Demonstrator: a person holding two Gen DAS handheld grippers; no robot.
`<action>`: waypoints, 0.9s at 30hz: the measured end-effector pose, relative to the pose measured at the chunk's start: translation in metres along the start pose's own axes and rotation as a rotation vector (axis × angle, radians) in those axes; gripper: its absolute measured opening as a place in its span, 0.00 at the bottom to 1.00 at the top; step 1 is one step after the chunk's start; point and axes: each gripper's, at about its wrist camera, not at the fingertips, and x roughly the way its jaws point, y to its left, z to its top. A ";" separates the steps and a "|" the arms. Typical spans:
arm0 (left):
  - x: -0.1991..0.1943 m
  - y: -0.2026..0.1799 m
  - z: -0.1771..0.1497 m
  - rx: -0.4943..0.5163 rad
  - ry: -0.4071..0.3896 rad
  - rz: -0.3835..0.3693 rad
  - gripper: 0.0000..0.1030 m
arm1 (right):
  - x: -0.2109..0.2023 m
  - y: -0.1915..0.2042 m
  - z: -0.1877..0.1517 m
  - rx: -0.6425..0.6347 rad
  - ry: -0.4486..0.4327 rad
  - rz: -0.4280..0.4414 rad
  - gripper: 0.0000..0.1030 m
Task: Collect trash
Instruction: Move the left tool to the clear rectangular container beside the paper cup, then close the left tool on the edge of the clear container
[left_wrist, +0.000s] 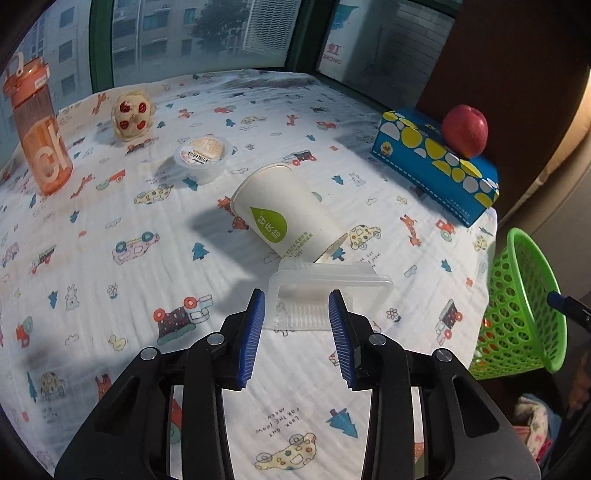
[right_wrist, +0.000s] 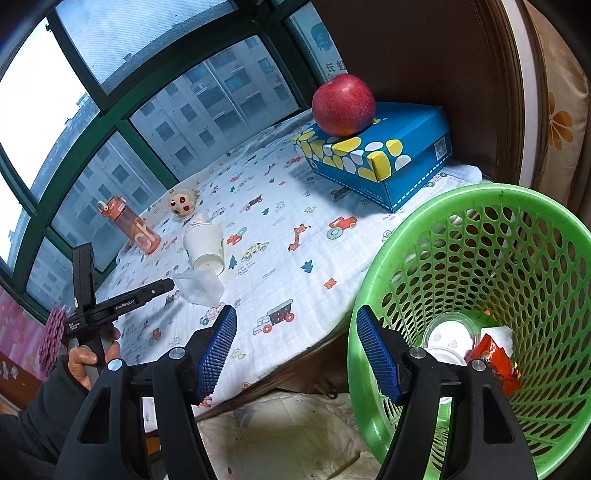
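My left gripper (left_wrist: 296, 301) is open, its blue pads either side of the near edge of an empty clear plastic tray (left_wrist: 328, 293) lying on the printed tablecloth. A white paper cup (left_wrist: 286, 210) lies on its side just behind the tray. A small sealed clear cup (left_wrist: 202, 155) stands farther back. My right gripper (right_wrist: 295, 325) is open and empty, held off the table's edge beside a green mesh basket (right_wrist: 517, 236) that holds a clear cup (right_wrist: 448, 332) and a red wrapper (right_wrist: 495, 358). The tray (right_wrist: 199, 286), paper cup (right_wrist: 205, 245) and left gripper's body (right_wrist: 122, 302) show there too.
An orange water bottle (left_wrist: 38, 133) stands at the back left, a small doll toy (left_wrist: 131, 116) beside it. A blue tissue box (left_wrist: 436, 162) with a red apple (left_wrist: 465, 129) on top sits at the right. The basket (left_wrist: 524, 306) hangs off the table's right edge. Windows lie behind.
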 end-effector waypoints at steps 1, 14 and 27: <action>0.001 -0.001 0.000 0.014 -0.002 0.004 0.33 | 0.001 0.000 0.000 0.001 0.001 0.000 0.63; 0.011 -0.002 0.001 0.118 0.008 -0.019 0.33 | 0.012 0.002 0.004 0.001 0.019 0.002 0.63; 0.016 0.001 0.000 0.141 0.007 -0.035 0.33 | 0.017 0.007 0.005 -0.006 0.026 0.003 0.63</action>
